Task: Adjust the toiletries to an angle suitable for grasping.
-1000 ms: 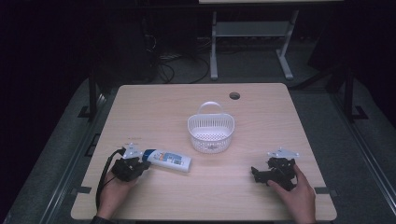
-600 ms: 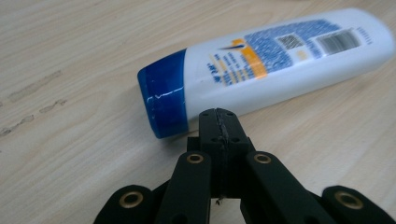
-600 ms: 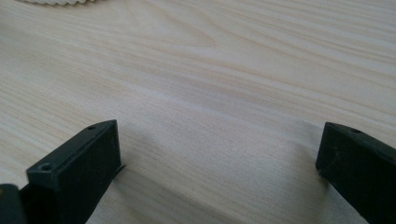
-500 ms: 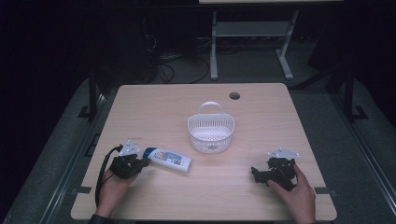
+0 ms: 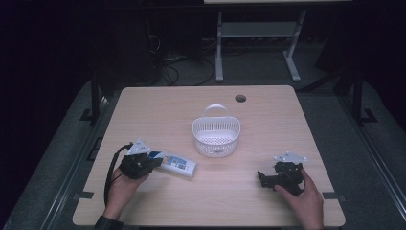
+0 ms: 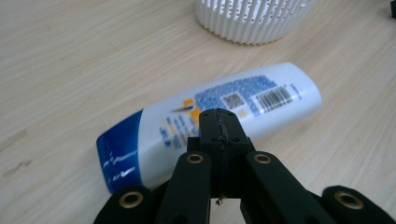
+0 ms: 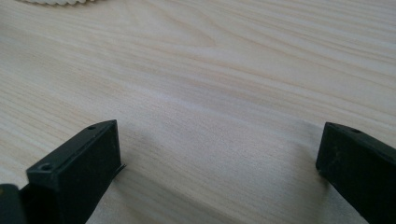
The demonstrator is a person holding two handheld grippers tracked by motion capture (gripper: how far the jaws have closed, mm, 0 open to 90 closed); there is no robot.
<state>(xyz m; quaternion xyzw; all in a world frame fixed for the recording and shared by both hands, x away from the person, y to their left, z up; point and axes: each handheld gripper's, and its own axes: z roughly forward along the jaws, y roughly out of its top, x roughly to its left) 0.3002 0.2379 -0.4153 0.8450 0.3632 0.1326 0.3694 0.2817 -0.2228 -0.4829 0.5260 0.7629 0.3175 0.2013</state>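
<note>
Shampoo bottle, white with a blue cap end and a barcode on its label, lies flat on its side on the wooden table, a little way from the white slatted basket on the side toward the person and to the basket's left. In the left gripper view the bottle's blue cap end sits farther from the basket and its barcode end points toward the basket's ribbed wall. The left gripper, held in the person's left hand, is at the bottle's cap end on the far side from the basket; its two black jaws are pressed together with nothing between them, their joined tips over the middle of the bottle's label, and whether they touch it cannot be told. The right gripper, in the right hand, rests on the table on the basket's other side, well apart from the bottle, its jaws spread wide over bare wood.
</note>
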